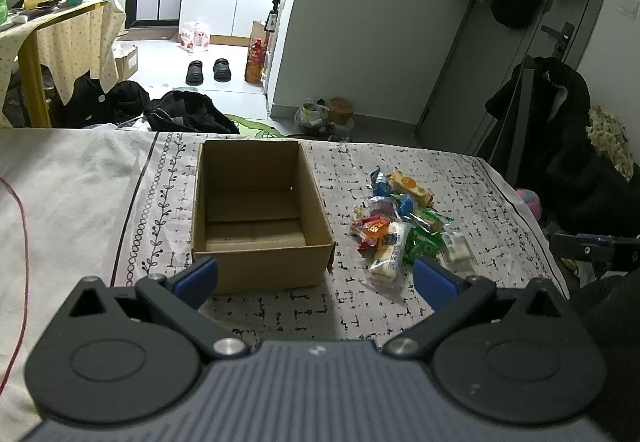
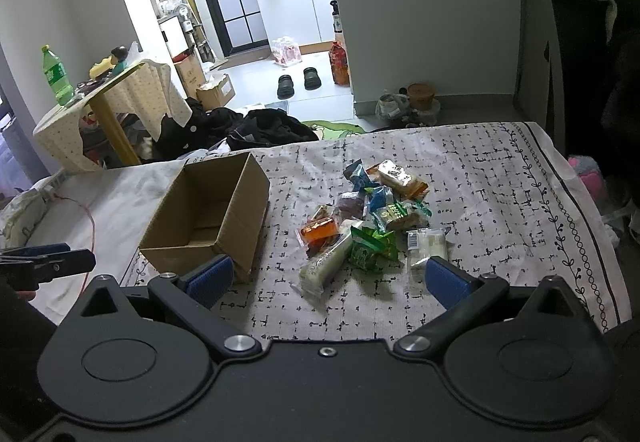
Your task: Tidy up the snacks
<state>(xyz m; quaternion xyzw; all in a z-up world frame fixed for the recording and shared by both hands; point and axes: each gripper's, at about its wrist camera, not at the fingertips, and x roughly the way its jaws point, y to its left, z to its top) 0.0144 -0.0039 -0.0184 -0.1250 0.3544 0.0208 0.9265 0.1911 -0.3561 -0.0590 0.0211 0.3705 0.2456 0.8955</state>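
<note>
An open cardboard box (image 1: 256, 209) (image 2: 208, 217) stands empty on the patterned cloth. To its right lies a heap of wrapped snacks (image 1: 404, 217) (image 2: 368, 217): white, green, orange, blue and purple packets. My left gripper (image 1: 316, 278) is open, held short of the box's near wall, nothing between its blue pads (image 1: 198, 276). My right gripper (image 2: 328, 280) is open too, just short of the heap, with a white packet (image 2: 326, 262) nearest it. Each gripper shows at the edge of the other's view: the right gripper (image 1: 592, 248), the left gripper (image 2: 44, 256).
The cloth-covered table (image 2: 500, 177) ends at the far and right edges. A red cable (image 1: 20, 209) runs along the left side. Beyond lie dark clothes on the floor (image 1: 188, 113), a small side table (image 2: 108, 97) with a green bottle (image 2: 56, 75), and hanging coats (image 1: 560, 113).
</note>
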